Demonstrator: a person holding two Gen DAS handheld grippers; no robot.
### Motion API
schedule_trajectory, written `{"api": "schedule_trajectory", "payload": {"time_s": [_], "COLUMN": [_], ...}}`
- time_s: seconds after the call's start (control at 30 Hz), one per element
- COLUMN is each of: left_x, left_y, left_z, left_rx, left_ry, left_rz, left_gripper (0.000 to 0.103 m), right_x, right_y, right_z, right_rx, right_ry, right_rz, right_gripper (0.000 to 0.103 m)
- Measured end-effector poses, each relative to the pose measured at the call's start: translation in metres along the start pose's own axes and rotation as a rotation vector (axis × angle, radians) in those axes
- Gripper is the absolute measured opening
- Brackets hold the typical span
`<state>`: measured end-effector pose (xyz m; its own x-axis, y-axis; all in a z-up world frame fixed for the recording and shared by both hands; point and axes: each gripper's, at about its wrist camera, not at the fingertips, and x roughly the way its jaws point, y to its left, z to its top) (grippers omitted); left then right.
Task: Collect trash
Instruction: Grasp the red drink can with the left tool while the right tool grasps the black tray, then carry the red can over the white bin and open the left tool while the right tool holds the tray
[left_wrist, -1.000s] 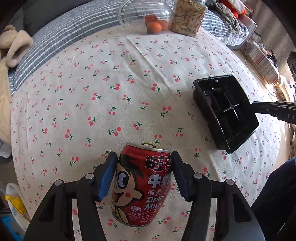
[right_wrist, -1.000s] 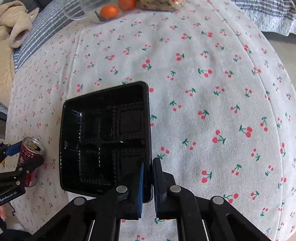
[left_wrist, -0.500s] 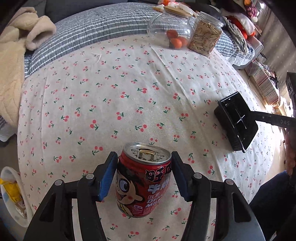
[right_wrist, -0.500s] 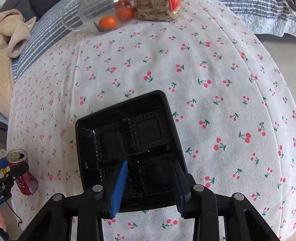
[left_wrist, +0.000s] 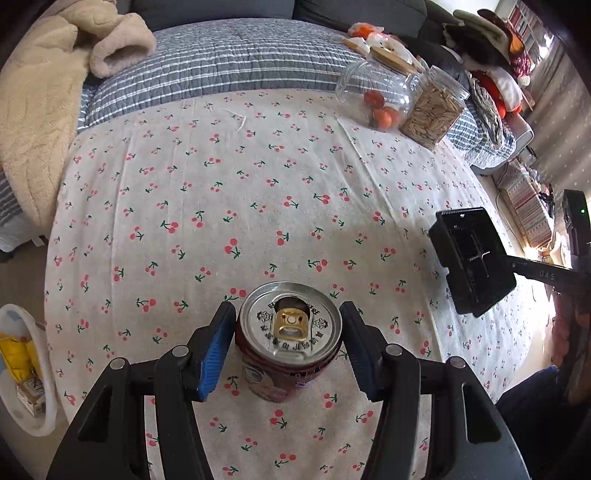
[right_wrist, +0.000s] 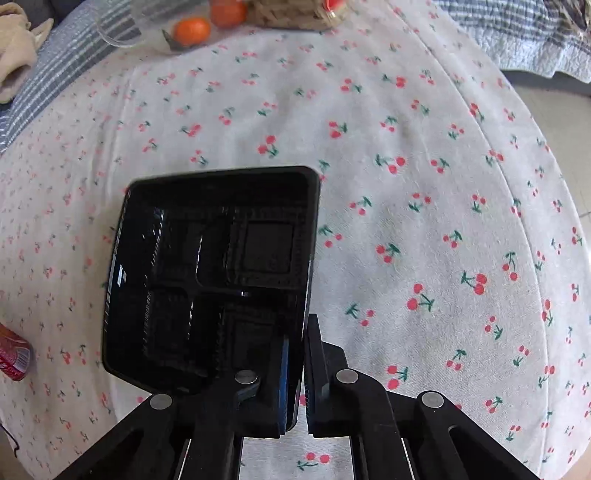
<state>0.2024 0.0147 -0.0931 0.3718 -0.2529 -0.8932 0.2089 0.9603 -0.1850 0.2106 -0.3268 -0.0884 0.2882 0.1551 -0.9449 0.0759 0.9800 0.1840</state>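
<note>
A red drink can (left_wrist: 289, 341) stands upright on the cherry-print tablecloth (left_wrist: 258, 192), its opened top facing my left wrist camera. My left gripper (left_wrist: 288, 343) straddles the can with its blue pads (left_wrist: 214, 350) a small gap off each side, open. My right gripper (right_wrist: 300, 369) is shut on the right rim of a black plastic compartment tray (right_wrist: 210, 273) and holds it tilted above the cloth. The tray also shows in the left wrist view (left_wrist: 471, 258) at the right. The can's edge shows in the right wrist view (right_wrist: 13, 356) at the far left.
A glass jar with oranges (left_wrist: 375, 96) and a jar of seeds (left_wrist: 434, 107) stand at the table's far edge. A white bin with trash (left_wrist: 26, 369) sits on the floor at left. A beige blanket (left_wrist: 48, 81) lies on the striped sofa.
My left gripper rose and tilted over the can, so its top now faces the camera. My right gripper opened half a second ago and is shut on the tray's rim again, tray lifted.
</note>
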Motion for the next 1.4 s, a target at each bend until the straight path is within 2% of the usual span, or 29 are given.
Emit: {"api": "schedule_trajectory", "payload": {"time_s": [0.07, 0.2, 0.37, 0.63, 0.83, 1.0, 1.13, 1.23, 1.4], "left_x": [-0.001, -0.004, -0.018, -0.035, -0.078, -0.111, -0.12, -0.117, -0.113], "left_y": [0.004, 0.014, 0.033, 0.074, 0.151, 0.243, 0.299, 0.321, 0.343], "left_z": [-0.001, -0.003, -0.002, -0.006, -0.026, -0.071, -0.109, -0.126, -0.14], "left_rx": [-0.006, -0.032, -0.089, -0.186, -0.375, -0.638, -0.81, -0.867, -0.885], "left_ry": [-0.002, -0.012, -0.06, -0.106, -0.219, -0.304, -0.325, -0.318, -0.309], "left_rz": [0.007, 0.008, 0.011, 0.017, 0.014, 0.096, 0.154, 0.165, 0.196], "left_gripper": [0.06, 0.06, 0.06, 0.06, 0.06, 0.06, 0.06, 0.06, 0.06], "right_x": [-0.01, -0.009, -0.015, -0.015, -0.017, -0.016, -0.013, -0.009, 0.002], "right_y": [0.01, 0.024, 0.038, 0.051, 0.064, 0.082, 0.102, 0.127, 0.174], "right_z": [0.0, -0.001, 0.0, 0.0, -0.001, -0.003, -0.005, -0.007, -0.015], "right_rx": [-0.011, -0.029, -0.054, -0.078, -0.1, -0.12, -0.143, -0.18, -0.26], "right_ry": [-0.029, -0.036, -0.075, -0.084, -0.093, -0.092, -0.085, -0.085, -0.072], "right_rz": [0.05, 0.079, 0.104, 0.125, 0.144, 0.181, 0.227, 0.246, 0.275], "right_gripper": [0.004, 0.004, 0.004, 0.004, 0.004, 0.004, 0.004, 0.004, 0.004]}}
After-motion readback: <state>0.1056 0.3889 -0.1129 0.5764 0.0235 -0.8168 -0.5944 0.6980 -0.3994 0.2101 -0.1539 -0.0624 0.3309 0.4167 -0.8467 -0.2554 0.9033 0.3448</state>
